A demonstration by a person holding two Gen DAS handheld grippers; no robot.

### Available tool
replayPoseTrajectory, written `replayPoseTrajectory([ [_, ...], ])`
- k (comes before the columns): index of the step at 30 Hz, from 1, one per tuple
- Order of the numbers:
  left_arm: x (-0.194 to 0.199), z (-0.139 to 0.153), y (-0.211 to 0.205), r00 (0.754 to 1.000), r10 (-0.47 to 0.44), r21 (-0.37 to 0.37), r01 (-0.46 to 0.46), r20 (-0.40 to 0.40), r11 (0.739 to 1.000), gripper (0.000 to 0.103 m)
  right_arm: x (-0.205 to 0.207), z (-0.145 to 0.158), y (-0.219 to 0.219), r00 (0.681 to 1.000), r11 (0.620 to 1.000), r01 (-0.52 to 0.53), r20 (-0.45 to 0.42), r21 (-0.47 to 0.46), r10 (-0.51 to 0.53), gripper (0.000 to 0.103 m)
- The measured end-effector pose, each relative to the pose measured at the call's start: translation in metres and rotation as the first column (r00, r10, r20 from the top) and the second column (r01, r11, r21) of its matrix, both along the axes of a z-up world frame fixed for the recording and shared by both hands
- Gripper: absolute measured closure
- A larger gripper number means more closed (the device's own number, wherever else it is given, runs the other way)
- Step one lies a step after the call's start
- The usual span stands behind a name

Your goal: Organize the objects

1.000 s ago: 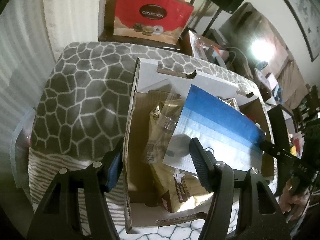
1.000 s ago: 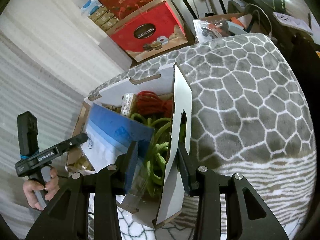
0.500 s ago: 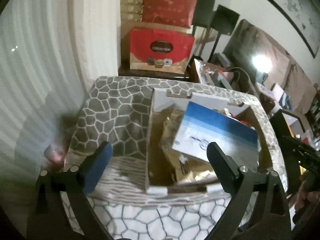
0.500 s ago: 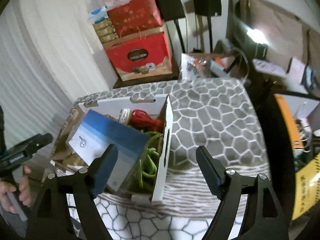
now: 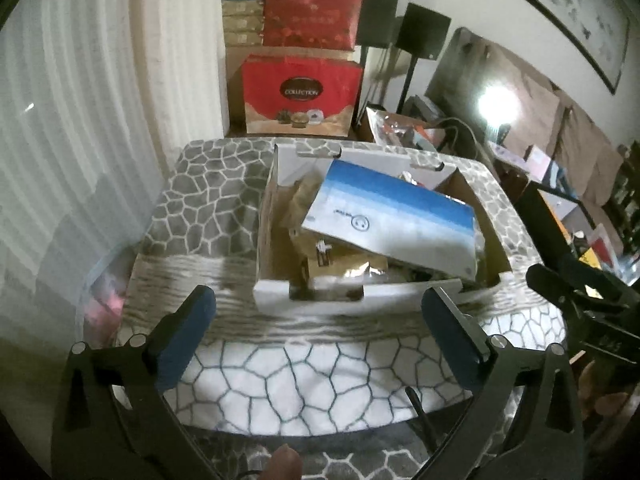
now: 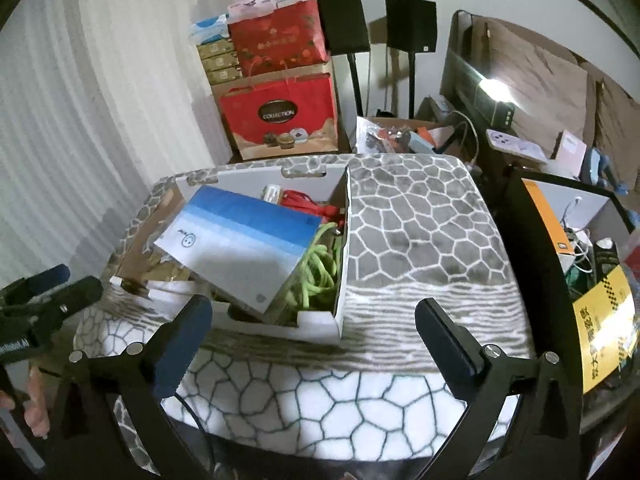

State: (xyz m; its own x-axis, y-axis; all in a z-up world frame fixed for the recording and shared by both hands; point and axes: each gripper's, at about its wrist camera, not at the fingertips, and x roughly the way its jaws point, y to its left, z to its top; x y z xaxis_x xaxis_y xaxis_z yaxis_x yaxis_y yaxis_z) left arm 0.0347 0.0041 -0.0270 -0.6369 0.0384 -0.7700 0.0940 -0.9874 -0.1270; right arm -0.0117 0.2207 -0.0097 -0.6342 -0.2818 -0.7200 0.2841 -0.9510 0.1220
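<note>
My left hand-held gripper (image 5: 318, 326) hangs above the near edge of the tabletop (image 5: 208, 208), jaws opening, now at full spread, nothing btwn them. My right hand-held gripper (image 6: 314, 330) matches: jaws opening, wide apart, nothing held. Both point down at an angle toward the cardboard box (image 5: 320, 302), which sits on the tabletop's grey-and-white honeycomb-pattern cover.

Box contents, per left wrist view: blue-and-white flat carton (image 5: 394, 222) lies tilted on top, leaning across the other items. Under it, brown packets (image 5: 340, 264) at the box's left side. Per right wrist view: green cord (image 6: 318, 272) coiled at the right side of the box, beside the carton; red cord (image 6: 306, 206) behind it toward the far wall of the box.

Neither hand-held gripper touches the box; both are near its front wall, apart from it.

Behind the tabletop: red gift bag (image 5: 300, 94) w/ "COLLECTION" label, stacked boxes above it.
</note>
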Motion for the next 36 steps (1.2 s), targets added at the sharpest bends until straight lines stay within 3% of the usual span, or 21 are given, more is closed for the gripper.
replayPoseTrajectory([
  [11,0.015,-0.001,-0.002,0.999,0.044,-0.015,-0.044,-0.009,0.999,0.000,0.025,0.006,-0.004,0.999,0.999,0.038,-0.034,-0.009,-0.038,0.001],
  [36,0.016,-0.010,-0.004,0.998,0.068,-0.041,-0.067,0.007,0.997,0.000,0.035,0.007,-0.015,0.996,0.997,0.064,-0.058,0.032,-0.062,0.001],
])
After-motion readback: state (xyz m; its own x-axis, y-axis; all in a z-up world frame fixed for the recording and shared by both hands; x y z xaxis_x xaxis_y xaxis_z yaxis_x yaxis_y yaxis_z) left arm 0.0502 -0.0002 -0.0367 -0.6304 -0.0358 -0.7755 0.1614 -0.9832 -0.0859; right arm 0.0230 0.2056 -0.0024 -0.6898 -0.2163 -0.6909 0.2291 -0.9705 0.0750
